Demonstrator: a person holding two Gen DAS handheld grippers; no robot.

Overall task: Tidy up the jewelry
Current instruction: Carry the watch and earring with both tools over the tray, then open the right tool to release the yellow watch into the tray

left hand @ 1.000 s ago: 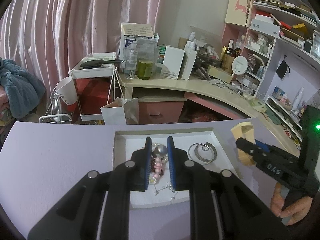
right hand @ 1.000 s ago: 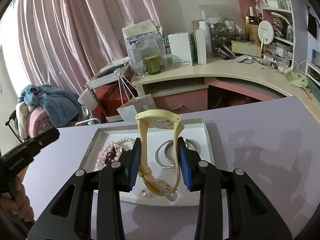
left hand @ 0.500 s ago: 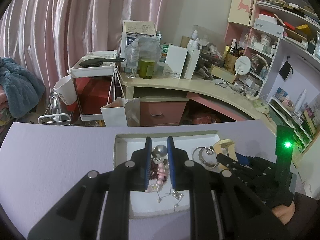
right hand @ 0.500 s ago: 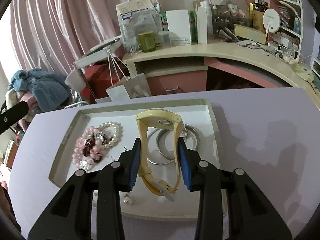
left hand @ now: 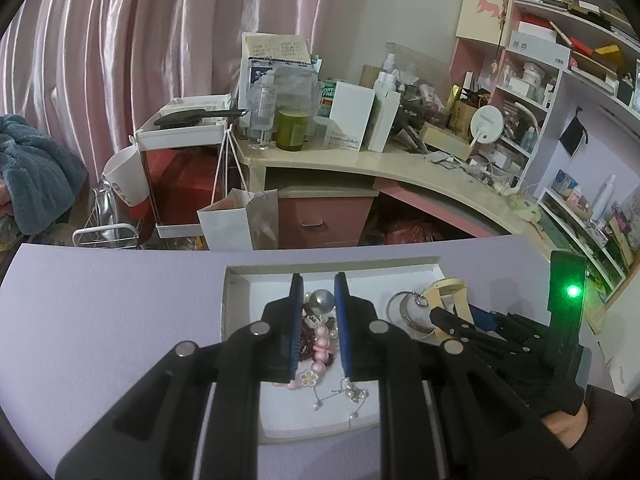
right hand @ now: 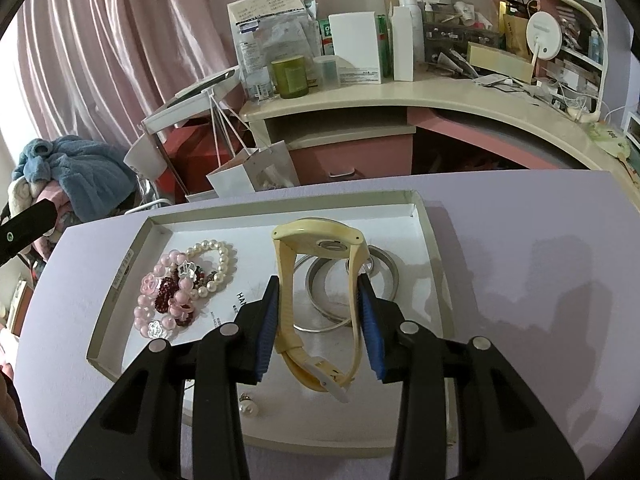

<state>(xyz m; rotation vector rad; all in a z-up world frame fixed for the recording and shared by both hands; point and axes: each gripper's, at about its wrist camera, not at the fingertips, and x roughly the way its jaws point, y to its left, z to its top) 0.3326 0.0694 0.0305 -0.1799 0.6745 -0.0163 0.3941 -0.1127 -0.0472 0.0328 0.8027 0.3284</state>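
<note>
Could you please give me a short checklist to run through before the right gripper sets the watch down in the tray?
1. Right gripper jaws clamp the yellow watch strap: ok.
2. Watch over the tray, not the table: ok.
3. Spot below free: not ok, silver bangles lie under it.
4. Bead bracelets apart from the watch: ok.
5. Left gripper out of the way: ok, it sits over the beads.
6. Watch touching the tray floor: cannot tell.

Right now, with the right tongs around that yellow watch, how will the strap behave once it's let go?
The yellow watch probably springs back a little: its strap bows between the right tongs. It looks like light plastic, so it may tip onto the silver bangles under it.
</note>
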